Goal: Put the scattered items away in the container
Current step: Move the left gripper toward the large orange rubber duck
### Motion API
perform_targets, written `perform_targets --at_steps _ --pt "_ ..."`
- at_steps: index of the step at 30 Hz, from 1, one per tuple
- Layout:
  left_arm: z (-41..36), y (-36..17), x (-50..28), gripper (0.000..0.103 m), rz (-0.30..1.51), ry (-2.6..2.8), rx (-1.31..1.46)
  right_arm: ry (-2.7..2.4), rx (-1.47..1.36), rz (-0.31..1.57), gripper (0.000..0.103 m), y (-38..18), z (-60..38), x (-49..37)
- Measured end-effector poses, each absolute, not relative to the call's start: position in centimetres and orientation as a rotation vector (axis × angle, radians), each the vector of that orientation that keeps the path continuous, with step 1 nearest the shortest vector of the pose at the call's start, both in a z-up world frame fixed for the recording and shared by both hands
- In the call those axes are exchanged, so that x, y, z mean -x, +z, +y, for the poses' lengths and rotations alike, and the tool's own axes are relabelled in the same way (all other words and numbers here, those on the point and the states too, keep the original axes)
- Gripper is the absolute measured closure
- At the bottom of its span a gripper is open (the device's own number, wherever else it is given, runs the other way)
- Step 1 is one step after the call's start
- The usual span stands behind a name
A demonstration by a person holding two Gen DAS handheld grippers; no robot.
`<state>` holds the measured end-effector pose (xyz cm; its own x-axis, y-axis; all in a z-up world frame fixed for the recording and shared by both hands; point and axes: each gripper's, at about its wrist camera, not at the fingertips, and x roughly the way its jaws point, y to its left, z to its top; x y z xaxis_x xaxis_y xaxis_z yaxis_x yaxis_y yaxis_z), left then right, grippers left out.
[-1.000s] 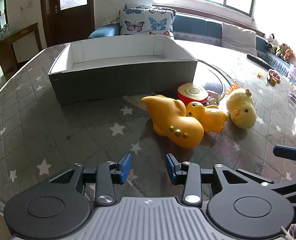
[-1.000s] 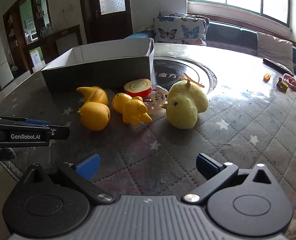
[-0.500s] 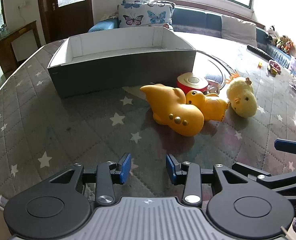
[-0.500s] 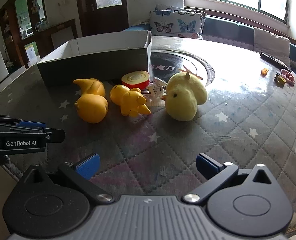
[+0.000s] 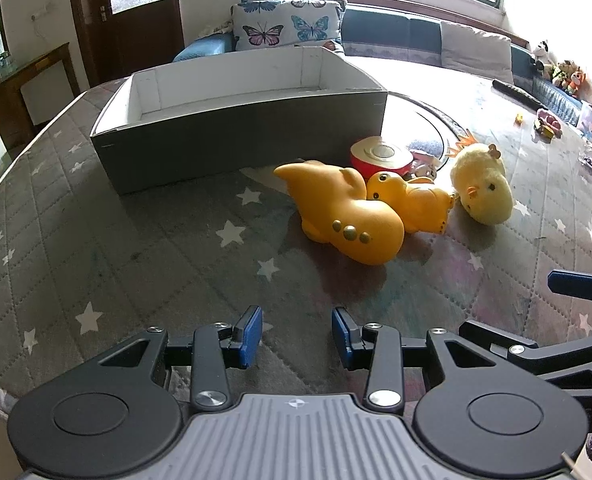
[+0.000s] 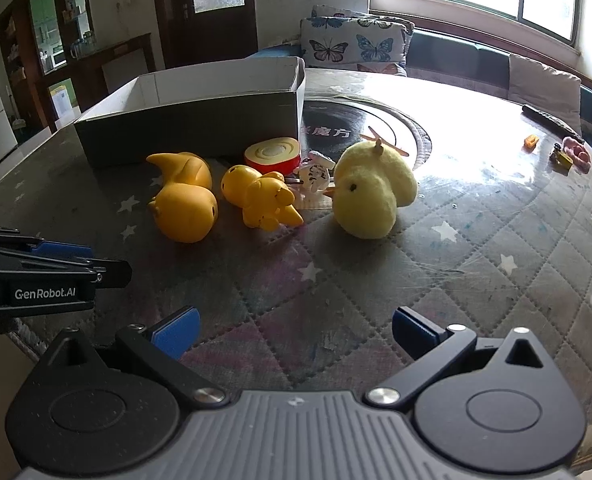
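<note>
Left wrist view. Left gripper (image 5: 297, 336): fingers parted by a narrow gap, holding nothing, low over the table (image 5: 143, 240), which has a quilted star-patterned cover. Box (image 5: 239, 136): grey outside, white inside, open top, standing at the far side of the table; nothing can be seen in the visible part of its interior. Large orange toy (image 5: 344, 216): lying on the table in front of the box's right end. Small orange duck (image 5: 412, 200): touching the large orange toy on its right side. Red round toy (image 5: 380, 156): behind both, just beside the box corner. Yellow plush chick (image 5: 482, 190): just right of the duck. One blue finger (image 5: 576, 286) of the right gripper shows at the right edge.

Right wrist view. Right gripper (image 6: 296, 334): fingers spread wide, holding nothing, above the table (image 6: 476, 248). Box (image 6: 191, 120): far left of centre. In front of it, from left to right: large orange toy (image 6: 183, 204), small orange duck (image 6: 259, 196), small white figure (image 6: 316, 170), yellow plush chick (image 6: 370, 190). Red round toy (image 6: 271, 154): behind the duck, near the box wall. Left gripper (image 6: 51, 272): at the left edge, seen from the side, its opening not readable here. Butterfly cushion (image 6: 352, 46): on the sofa beyond the table.
</note>
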<state>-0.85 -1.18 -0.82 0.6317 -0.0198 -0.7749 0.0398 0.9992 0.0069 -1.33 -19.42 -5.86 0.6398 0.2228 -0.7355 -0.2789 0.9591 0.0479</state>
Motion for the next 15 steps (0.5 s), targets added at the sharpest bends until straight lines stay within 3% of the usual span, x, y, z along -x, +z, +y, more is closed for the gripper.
perform_targets --at_steps 15 --pt "-1.6 -0.9 0.4 0.062 0.900 -0.042 -0.039 0.286 0.078 0.847 0.000 -6.0 -19.2 1.0"
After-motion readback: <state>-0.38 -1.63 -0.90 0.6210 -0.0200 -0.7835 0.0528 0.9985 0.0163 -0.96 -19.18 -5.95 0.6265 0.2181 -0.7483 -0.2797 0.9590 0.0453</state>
